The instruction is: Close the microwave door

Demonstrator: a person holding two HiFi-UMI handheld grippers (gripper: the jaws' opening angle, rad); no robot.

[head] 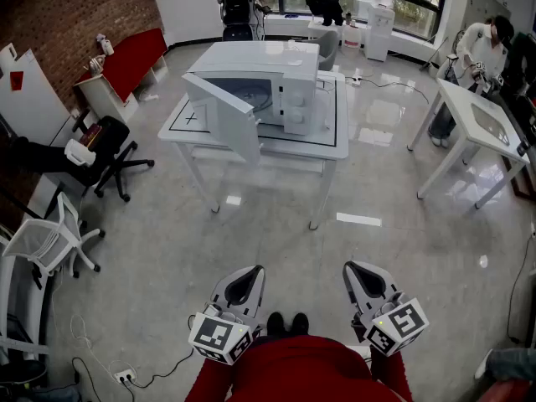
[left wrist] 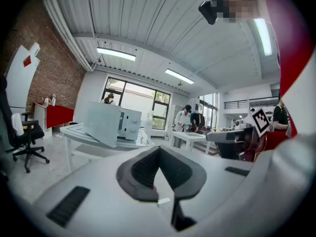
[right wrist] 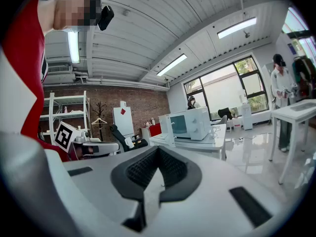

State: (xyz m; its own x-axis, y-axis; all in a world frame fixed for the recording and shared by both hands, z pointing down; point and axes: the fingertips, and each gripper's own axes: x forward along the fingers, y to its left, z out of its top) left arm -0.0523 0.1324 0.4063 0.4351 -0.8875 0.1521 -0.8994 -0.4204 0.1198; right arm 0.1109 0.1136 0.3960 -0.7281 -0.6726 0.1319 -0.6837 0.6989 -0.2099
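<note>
A white microwave (head: 268,78) stands on a white table (head: 293,151) across the room, and its door (head: 222,115) hangs open toward the front left. Both grippers are held low, close to my body and far from the table. The left gripper (head: 244,285) has its jaws together with nothing between them, and so does the right gripper (head: 362,279). In the left gripper view the microwave (left wrist: 111,122) shows small beyond the shut left gripper (left wrist: 159,149). The right gripper view shows the microwave (right wrist: 190,123) from its open front, past the shut right gripper (right wrist: 158,149).
A black office chair (head: 113,153) and a white chair (head: 50,237) stand at the left. A second white table (head: 481,128) is at the right with a person (head: 481,53) beside it. Another person (head: 239,2) stands behind the microwave table. Cables (head: 126,375) lie near my feet.
</note>
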